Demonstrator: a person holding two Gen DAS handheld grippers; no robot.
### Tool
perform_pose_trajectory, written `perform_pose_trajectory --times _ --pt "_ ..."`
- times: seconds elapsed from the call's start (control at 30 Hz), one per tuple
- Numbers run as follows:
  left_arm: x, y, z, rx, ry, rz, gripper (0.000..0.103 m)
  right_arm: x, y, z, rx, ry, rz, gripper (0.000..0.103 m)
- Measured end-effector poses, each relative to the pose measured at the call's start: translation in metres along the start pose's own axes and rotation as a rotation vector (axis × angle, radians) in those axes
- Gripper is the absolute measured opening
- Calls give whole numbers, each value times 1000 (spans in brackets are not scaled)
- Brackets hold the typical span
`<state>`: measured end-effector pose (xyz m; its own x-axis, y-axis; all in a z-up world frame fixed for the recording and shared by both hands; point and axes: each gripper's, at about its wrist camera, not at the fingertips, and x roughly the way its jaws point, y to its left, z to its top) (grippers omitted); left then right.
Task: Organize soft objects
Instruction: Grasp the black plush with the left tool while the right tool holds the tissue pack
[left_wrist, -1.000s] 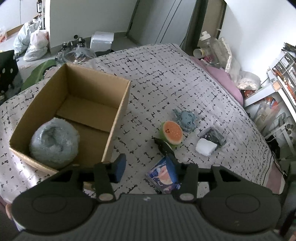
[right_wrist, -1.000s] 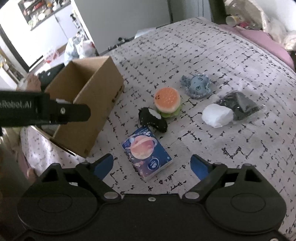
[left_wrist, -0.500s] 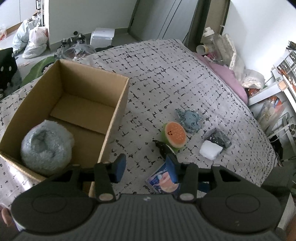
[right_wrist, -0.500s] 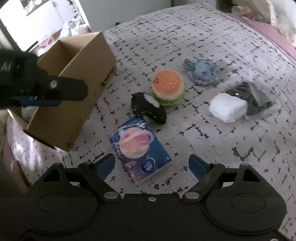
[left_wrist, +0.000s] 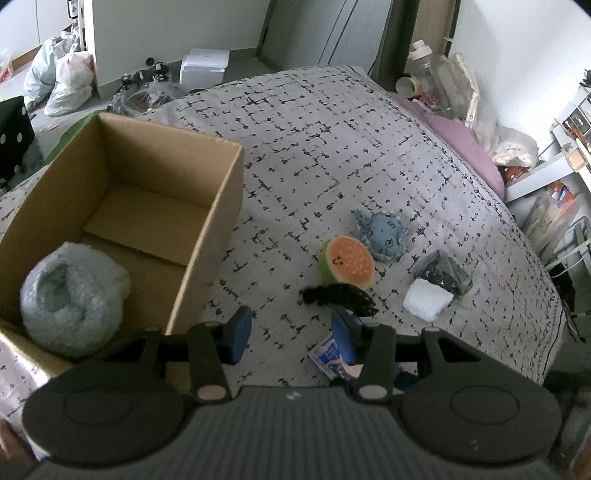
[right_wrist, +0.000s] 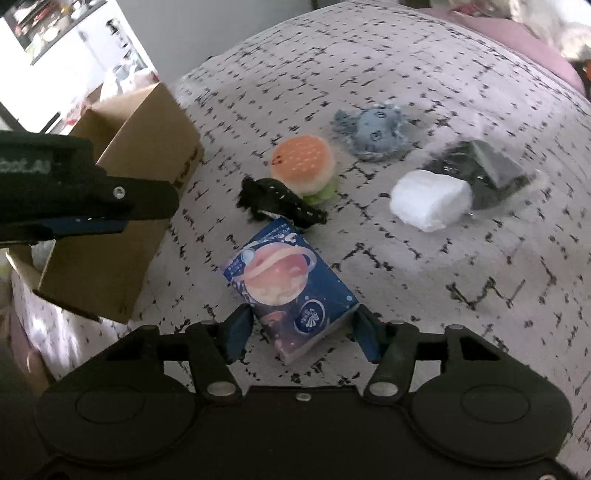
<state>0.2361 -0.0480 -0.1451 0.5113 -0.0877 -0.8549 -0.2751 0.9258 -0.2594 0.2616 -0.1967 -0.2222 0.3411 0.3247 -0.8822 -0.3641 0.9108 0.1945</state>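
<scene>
A blue tissue pack (right_wrist: 291, 280) with a planet print lies on the bed; its near end sits between the open fingers of my right gripper (right_wrist: 301, 330). Beyond it lie a black soft toy (right_wrist: 277, 201), a burger plush (right_wrist: 303, 166), a blue octopus plush (right_wrist: 373, 131), a white soft block (right_wrist: 430, 199) and a dark bagged item (right_wrist: 484, 170). My left gripper (left_wrist: 291, 332) is open and empty beside the cardboard box (left_wrist: 207, 236), which holds a grey-blue fluffy ball (left_wrist: 70, 299). The tissue pack's corner (left_wrist: 328, 356) shows by the left fingers.
The box (right_wrist: 122, 229) stands left of the toys on the patterned bedspread (left_wrist: 332, 147). The left gripper's arm (right_wrist: 81, 192) crosses the left of the right wrist view. Bags and clutter sit on the floor beyond the bed; shelves stand at the right.
My right gripper has moved forward and down until its open fingers flank the tissue pack. The left gripper has drifted a little over the box corner, staying open.
</scene>
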Motion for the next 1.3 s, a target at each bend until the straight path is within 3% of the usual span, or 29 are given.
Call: perform_pose_trajectory --times 0.27,0.5,0.9,1.07,1.17,1.3 --pt "18 -13 4 -11 5 1 51 -6 -19 1 118 -19 14 57" --pt "41 -26 4 -13 39 -41 51 -9 -37 0 217 -48 12 57" --pt "66 -31 0 -50 67 -74 56 -10 -43 -3 263 -52 21 57" --pt "78 -29 1 -112 89 -102 56 -10 -45 -4 283 -53 34 57" --pt "80 -27 0 -144 102 -125 51 -10 -46 -4 291 -54 40 57" --pt "76 -30 0 -134 98 -139 34 -11 -47 -4 293 -57 42 57"
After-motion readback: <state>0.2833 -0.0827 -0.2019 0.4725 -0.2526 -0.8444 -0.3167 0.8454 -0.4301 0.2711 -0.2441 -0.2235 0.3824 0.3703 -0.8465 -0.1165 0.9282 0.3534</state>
